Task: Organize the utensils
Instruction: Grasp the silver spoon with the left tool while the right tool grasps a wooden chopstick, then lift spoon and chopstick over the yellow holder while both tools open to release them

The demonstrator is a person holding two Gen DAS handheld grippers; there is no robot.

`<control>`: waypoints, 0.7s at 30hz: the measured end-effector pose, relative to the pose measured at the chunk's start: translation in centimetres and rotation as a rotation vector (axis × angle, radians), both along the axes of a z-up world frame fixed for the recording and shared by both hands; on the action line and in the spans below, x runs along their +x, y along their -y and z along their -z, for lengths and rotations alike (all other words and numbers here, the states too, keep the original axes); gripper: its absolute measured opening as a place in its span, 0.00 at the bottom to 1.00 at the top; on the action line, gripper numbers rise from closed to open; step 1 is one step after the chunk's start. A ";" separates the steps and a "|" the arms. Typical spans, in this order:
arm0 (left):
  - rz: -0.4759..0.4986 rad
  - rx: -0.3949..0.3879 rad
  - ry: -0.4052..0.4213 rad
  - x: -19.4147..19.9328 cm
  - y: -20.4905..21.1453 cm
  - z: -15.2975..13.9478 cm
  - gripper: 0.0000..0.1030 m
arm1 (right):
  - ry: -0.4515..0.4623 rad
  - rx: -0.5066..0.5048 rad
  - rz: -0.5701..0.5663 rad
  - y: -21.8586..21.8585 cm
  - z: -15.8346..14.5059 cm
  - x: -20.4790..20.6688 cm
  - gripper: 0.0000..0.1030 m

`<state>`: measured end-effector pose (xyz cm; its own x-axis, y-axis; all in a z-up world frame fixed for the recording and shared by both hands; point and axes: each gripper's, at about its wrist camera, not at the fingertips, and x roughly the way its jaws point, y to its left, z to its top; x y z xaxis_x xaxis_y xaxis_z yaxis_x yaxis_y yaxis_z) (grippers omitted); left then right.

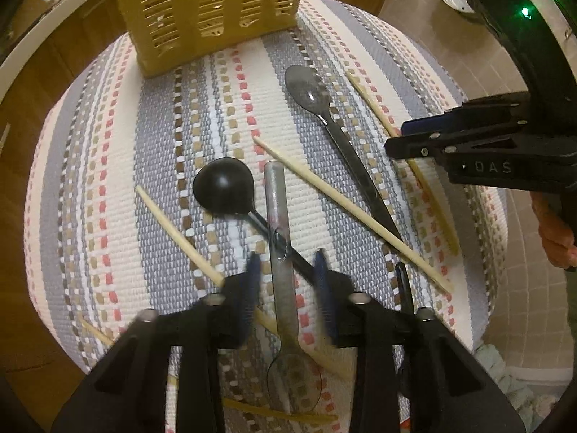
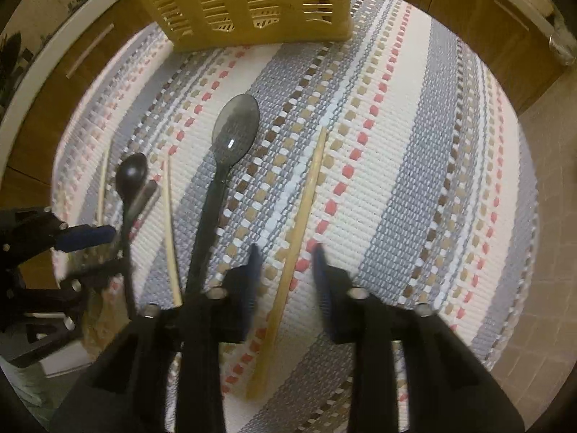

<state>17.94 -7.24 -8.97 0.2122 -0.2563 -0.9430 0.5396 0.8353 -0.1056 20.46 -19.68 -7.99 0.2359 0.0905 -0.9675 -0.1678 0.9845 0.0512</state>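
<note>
Two grippers point steeply down at the striped mat [image 2: 414,144], each straddling its own utensil. Our left gripper [image 1: 286,281] has the clear spoon [image 1: 279,252] between its blue pads; the handle runs straight away from us along the line of the fingers, with the bowl back under the gripper body. The jaws stand narrow, yet a gap shows on both sides, so we judge nothing is pinched yet. Our right gripper [image 2: 286,270] brackets a chopstick [image 2: 295,223] the same way, its long axis nearly parallel to the fingers, jaws narrowed with gaps still showing. Both pieces lie lengthwise rather than across the jaws, so we think closing should catch their thin width. The yellow basket [image 2: 252,3] stands at the mat's far edge, straight ahead of both.
</note>
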 end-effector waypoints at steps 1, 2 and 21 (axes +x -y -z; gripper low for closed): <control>-0.004 0.007 0.009 0.0 0.2 0.0 0.16 | 0.003 -0.015 -0.001 -0.4 0.1 0.1 0.15; -0.007 -0.001 0.008 0.0 0.4 0.0 0.10 | 0.006 -0.025 -0.002 -0.6 0.2 0.1 0.13; -0.246 -0.327 0.008 1.5 -5.9 -2.9 0.10 | 0.043 0.096 0.015 0.7 -0.7 -0.5 0.04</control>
<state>19.41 -1.32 -6.10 0.3118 -0.4830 -0.8182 0.3298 0.8626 -0.3836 20.00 -20.38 -7.31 0.2788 0.1786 -0.9436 -0.1568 0.9778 0.1387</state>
